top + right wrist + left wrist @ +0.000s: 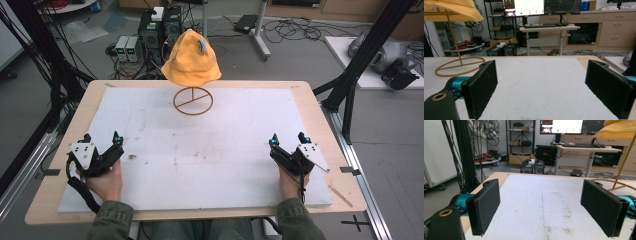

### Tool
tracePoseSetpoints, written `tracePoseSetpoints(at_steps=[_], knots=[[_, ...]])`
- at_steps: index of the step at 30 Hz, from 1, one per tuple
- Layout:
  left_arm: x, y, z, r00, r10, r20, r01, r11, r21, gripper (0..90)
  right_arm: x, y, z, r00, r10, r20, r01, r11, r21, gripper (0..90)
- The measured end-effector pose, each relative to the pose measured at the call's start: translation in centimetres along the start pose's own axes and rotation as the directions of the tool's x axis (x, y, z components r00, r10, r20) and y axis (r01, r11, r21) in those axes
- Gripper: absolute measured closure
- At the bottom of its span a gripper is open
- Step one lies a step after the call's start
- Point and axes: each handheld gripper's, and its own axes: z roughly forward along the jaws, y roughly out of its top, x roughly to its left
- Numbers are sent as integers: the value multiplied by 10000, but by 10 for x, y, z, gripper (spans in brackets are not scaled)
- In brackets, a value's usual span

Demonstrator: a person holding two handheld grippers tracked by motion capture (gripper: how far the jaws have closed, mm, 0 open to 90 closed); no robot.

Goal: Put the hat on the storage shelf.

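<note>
A: Yellow bucket hat (pixel 192 59) perched on a thin wooden stand (pixel 193 100) at the far middle of the white foam board (pixel 210 150). Round ring base flat on the board, upright post hidden under the brim from above.

B: Yep. Left gripper (pixel 103 140) parked near the board's front left corner, right gripper (pixel 289 140) near the front right. Both well apart from the hat.

A: Jaws?

B: Spread wide on both, nothing between them. Black pads (pixel 485 205) in the left gripper view framing only bare, slightly stained board. Same story in the right gripper view, pads (pixel 482 85) far apart over white foam.

A: Hat visible from those too?

B: Brim (pixel 617 130) poking in top right of the left gripper view, stand ring (pixel 459 65) plus brim at upper left of the right one. Wooden table (pixel 320 120) edging the board all round.
</note>
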Motion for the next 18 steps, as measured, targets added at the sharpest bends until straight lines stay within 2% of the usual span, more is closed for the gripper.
tracePoseSetpoints(at_steps=[7,10,13,16,18], knots=[[-2,0,0,10000,35,41,-35,10000,-16,163,-4,-3,-2,10000,-30,6,30,10000,-29,107],[-2,1,1,10000,68,44,-67,10000,-34,163,-9,-3,-3,9992,375,113,-375,9993,-39,107],[-3,1,1,10000,70,51,-70,10000,-6,163,-11,-3,-3,9985,520,188,-519,9986,-78,106],[-3,1,0,10000,56,50,-56,10000,-25,163,-11,-3,-3,9984,530,182,-529,9986,-67,107],[-2,1,0,10000,37,89,-37,10000,0,166,-12,-3,-2,9992,366,180,-365,9993,-68,107]])
